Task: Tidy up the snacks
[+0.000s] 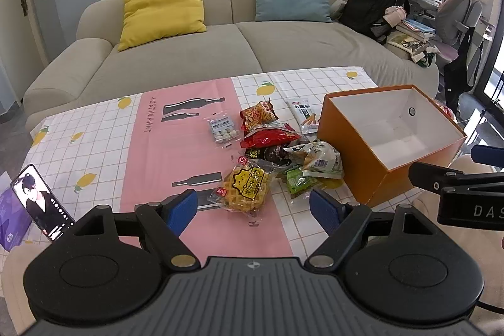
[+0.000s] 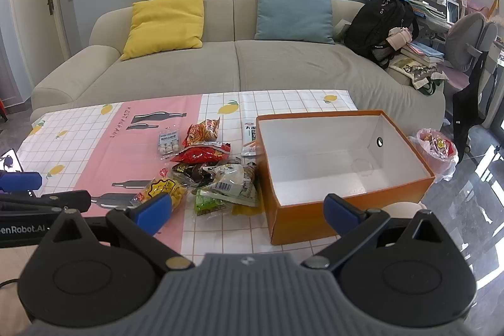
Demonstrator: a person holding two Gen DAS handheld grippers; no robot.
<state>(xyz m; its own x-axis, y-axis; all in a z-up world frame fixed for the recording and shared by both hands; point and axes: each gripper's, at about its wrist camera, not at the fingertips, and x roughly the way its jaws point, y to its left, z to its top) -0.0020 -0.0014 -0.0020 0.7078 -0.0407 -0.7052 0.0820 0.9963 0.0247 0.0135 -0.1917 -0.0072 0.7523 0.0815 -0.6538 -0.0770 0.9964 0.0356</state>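
Observation:
A pile of snack packets lies mid-table: a yellow waffle pack [image 1: 244, 189] [image 2: 159, 191] nearest, a red bag [image 1: 269, 137] [image 2: 201, 153], a striped orange chip bag [image 1: 258, 114] [image 2: 203, 128], a clear candy pack [image 1: 222, 131] [image 2: 168, 144], a white-green bag [image 1: 321, 159] [image 2: 233, 183], a green packet [image 1: 297, 180] [image 2: 206, 202] and a white stick-snack pack [image 1: 304, 115] [image 2: 250, 137]. An empty orange box [image 1: 356, 159] [image 2: 315, 219] stands to their right. My left gripper [image 1: 253, 210] is open, just short of the waffle pack. My right gripper [image 2: 247, 211] is open, before the box's near left corner.
A phone [image 1: 39, 202] leans on a purple box at the table's left edge. A beige sofa [image 2: 220, 65] with cushions and a black backpack [image 2: 381, 27] stands behind the table. A bin with a pink bag [image 2: 436, 151] sits right of the box.

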